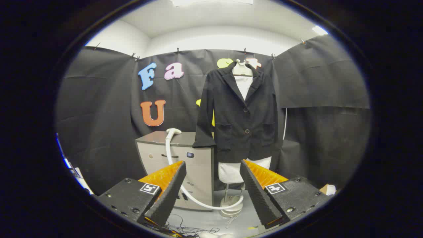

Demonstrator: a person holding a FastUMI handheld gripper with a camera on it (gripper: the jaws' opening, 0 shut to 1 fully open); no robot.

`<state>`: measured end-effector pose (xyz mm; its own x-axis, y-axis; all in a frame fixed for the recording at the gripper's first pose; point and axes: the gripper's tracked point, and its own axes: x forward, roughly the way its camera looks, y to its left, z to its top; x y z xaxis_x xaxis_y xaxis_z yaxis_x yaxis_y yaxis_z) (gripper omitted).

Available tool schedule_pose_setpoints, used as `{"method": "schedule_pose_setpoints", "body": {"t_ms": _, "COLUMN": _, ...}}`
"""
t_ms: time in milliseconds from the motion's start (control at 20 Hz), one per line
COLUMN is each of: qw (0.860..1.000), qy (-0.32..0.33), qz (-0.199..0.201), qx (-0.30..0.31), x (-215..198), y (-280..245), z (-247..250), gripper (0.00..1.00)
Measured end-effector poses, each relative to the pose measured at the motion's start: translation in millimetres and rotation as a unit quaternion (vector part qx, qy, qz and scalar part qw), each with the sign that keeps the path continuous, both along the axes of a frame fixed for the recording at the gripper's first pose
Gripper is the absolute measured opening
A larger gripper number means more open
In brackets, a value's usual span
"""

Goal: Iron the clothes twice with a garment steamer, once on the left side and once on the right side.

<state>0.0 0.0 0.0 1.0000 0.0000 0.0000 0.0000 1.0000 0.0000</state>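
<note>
A dark buttoned jacket (240, 115) hangs upright on a white mannequin torso (231, 172) on a stand, well beyond my fingers. The white steamer head (173, 131) rests on top of a grey cabinet (191, 158) left of the jacket. Its white hose (188, 195) runs down in front of the cabinet and curves to the stand's base (231, 206). My gripper (213, 167) is open, with nothing between its fingers, and stands far back from the steamer and jacket.
Black cloth walls close the booth behind and on both sides. Loose cables (188, 228) lie on the grey floor just below my fingers. A small box-like object (327, 189) sits on the floor at the right.
</note>
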Motion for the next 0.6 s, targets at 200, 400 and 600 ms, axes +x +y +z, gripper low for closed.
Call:
{"method": "schedule_pose_setpoints", "body": {"t_ms": 200, "qw": 1.0, "qy": 0.005, "qz": -0.004, "qx": -0.005, "x": 1.7, "y": 2.3, "z": -2.1, "gripper": 1.0}}
{"method": "schedule_pose_setpoints", "body": {"t_ms": 400, "qw": 1.0, "qy": 0.009, "qz": -0.008, "qx": 0.001, "x": 2.6, "y": 0.0, "z": -2.1, "gripper": 1.0}}
{"method": "schedule_pose_setpoints", "body": {"t_ms": 600, "qw": 1.0, "qy": 0.007, "qz": -0.012, "qx": 0.002, "x": 4.7, "y": -3.9, "z": -0.5, "gripper": 1.0}}
